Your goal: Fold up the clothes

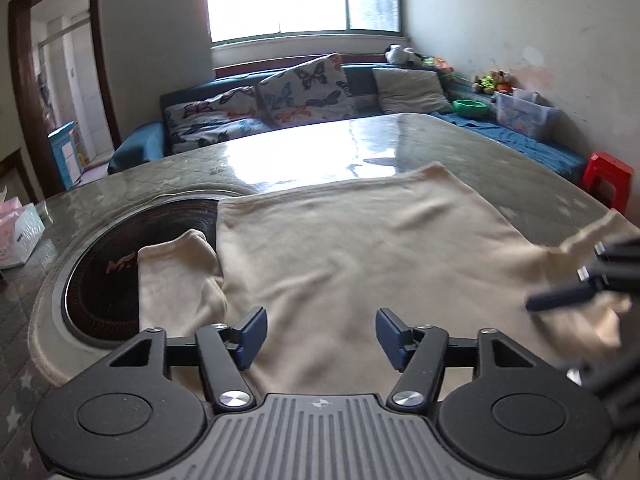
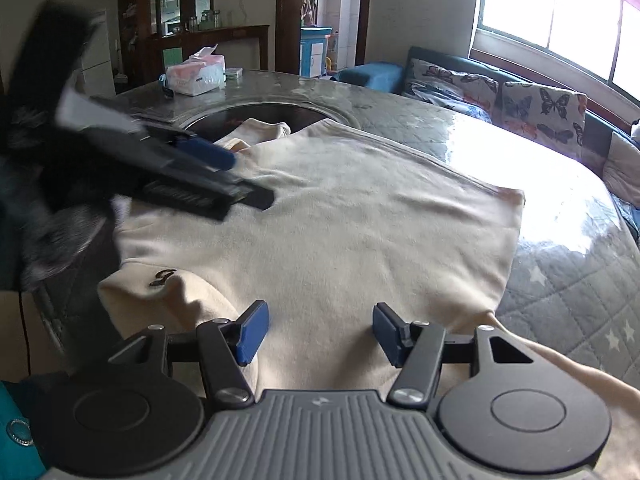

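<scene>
Our cream shirt (image 1: 360, 248) lies spread flat on the worktop (image 1: 304, 148). It looks soft, light and floppy. We think its edges and sleeves are best to pinch. Left tool (image 1: 320, 338) and right tool (image 2: 320, 334) are wide apart, holding nothing.

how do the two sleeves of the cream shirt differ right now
The far sleeve lies over the dark round inset of the table; the near sleeve sits at the table's edge by the right hand-held gripper. Only the near one shows a small dark mark. Both are cream and not yet folded in.
</scene>
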The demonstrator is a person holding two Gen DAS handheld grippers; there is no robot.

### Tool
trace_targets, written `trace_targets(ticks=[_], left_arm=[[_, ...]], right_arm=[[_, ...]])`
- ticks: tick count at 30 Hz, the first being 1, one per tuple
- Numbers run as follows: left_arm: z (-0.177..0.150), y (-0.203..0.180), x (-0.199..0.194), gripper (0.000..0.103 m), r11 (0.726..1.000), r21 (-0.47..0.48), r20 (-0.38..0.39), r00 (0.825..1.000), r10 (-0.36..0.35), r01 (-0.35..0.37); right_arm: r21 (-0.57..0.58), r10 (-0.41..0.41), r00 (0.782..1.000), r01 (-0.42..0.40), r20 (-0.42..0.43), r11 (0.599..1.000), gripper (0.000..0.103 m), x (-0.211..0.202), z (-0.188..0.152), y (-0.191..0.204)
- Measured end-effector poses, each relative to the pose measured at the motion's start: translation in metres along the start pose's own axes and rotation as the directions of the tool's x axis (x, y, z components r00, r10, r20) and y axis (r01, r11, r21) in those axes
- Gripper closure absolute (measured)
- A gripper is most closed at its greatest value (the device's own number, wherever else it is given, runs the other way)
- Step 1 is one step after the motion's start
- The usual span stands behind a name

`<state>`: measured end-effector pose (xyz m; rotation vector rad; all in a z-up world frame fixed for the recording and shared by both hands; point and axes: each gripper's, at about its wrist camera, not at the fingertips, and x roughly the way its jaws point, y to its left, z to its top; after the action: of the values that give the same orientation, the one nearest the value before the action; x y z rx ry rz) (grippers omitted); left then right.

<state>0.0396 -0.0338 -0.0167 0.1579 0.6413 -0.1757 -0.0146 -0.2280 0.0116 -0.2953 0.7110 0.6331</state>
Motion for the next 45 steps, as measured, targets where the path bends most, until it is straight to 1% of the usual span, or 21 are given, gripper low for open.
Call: trace_targets(ticks=[2,5,7,12,13,16,18,21,23,27,29,30,32,33,34,35,37,40,43,45], left_arm=[[-0.008,-0.004,-0.010,0.033,1.000,0.029,0.010,1.000,-0.006,0.006],[-0.019,-0.010,-0.020,0.033,0.997,0.071,0.019,1.000,-0.019,0.018],[-0.026,-0.013,-0.019,0.033,0.996,0.090,0.005,1.000,-0.015,0.014],[-0.032,-0.016,-0.019,0.032,0.994,0.105,0.009,1.000,-0.007,0.006],[-0.033,-0.016,-0.020,0.032,0.994,0.106,0.012,1.000,-0.005,0.004],[-0.035,-0.016,-0.021,0.032,0.994,0.106,0.016,1.000,-0.003,0.001],[-0.035,-0.015,-0.021,0.032,0.995,0.100,0.014,1.000,-0.006,0.004],[-0.036,-0.014,-0.021,0.031,0.996,0.094,0.010,1.000,-0.007,0.006],[-0.036,-0.012,-0.021,0.030,0.996,0.086,0.005,1.000,-0.009,0.009],[-0.035,-0.007,-0.023,0.030,0.998,0.064,-0.004,1.000,-0.024,0.024],[-0.033,-0.002,-0.025,0.030,0.998,0.051,-0.002,0.999,-0.035,0.035],[-0.030,0.001,-0.028,0.030,0.998,0.040,0.005,0.999,-0.040,0.040],[-0.023,0.012,-0.032,0.030,0.999,0.005,0.024,0.999,-0.048,0.048],[-0.019,0.019,-0.034,0.030,0.999,-0.015,0.034,0.999,-0.039,0.040],[-0.015,0.025,-0.035,0.030,0.999,-0.036,0.044,0.999,-0.029,0.031],[-0.011,0.033,-0.033,0.030,0.998,-0.057,0.049,0.999,-0.006,0.009],[-0.002,0.050,-0.025,0.030,0.993,-0.104,0.047,0.997,0.063,-0.058],[0.009,0.077,-0.005,0.030,0.972,-0.166,0.015,0.986,0.168,-0.164],[0.017,0.104,0.019,0.030,0.949,-0.215,-0.035,0.973,0.229,-0.231],[0.021,0.119,0.037,0.032,0.934,-0.237,-0.066,0.964,0.259,-0.267]], right_arm=[[0.015,-0.001,1.000,0.001,0.016,1.000,0.044,-0.006,-0.002,0.001],[0.034,-0.002,1.000,0.001,0.007,0.999,0.044,-0.009,-0.009,0.001],[0.046,-0.002,1.000,0.002,-0.002,0.999,0.044,-0.010,-0.013,0.001],[0.137,-0.021,0.999,0.014,0.048,0.990,0.044,-0.034,-0.017,-0.017],[0.154,-0.037,0.998,0.028,0.056,0.988,0.044,-0.039,-0.017,-0.022],[0.227,-0.128,0.990,0.113,0.053,0.967,0.044,-0.048,-0.025,-0.049],[0.287,-0.197,0.980,0.180,0.033,0.941,0.044,-0.050,-0.035,-0.072],[0.334,-0.291,0.957,0.280,-0.020,0.900,0.044,-0.046,-0.051,-0.103],[0.379,-0.322,0.946,0.315,-0.045,0.870,0.044,-0.045,-0.061,-0.121],[0.407,-0.372,0.926,0.365,-0.065,0.837,0.044,-0.051,-0.070,-0.139],[0.422,-0.378,0.923,0.372,-0.074,0.827,0.044,-0.053,-0.071,-0.143],[0.419,-0.380,0.922,0.375,-0.074,0.827,0.044,-0.054,-0.069,-0.142],[0.402,-0.376,0.925,0.365,-0.054,0.840,0.044,-0.056,-0.061,-0.136],[0.392,-0.372,0.927,0.357,-0.042,0.847,0.044,-0.056,-0.057,-0.132],[0.380,-0.356,0.934,0.337,-0.021,0.861,0.044,-0.056,-0.051,-0.126],[0.365,-0.332,0.943,0.309,0.001,0.878,0.044,-0.055,-0.044,-0.119],[0.327,-0.286,0.958,0.260,0.033,0.909,0.043,-0.050,-0.031,-0.106],[0.241,-0.198,0.977,0.175,0.077,0.955,0.041,-0.036,-0.010,-0.080],[0.170,-0.121,0.989,0.104,0.090,0.980,0.040,-0.019,0.005,-0.057],[0.132,-0.079,0.993,0.067,0.084,0.989,0.040,-0.008,0.012,-0.043]])
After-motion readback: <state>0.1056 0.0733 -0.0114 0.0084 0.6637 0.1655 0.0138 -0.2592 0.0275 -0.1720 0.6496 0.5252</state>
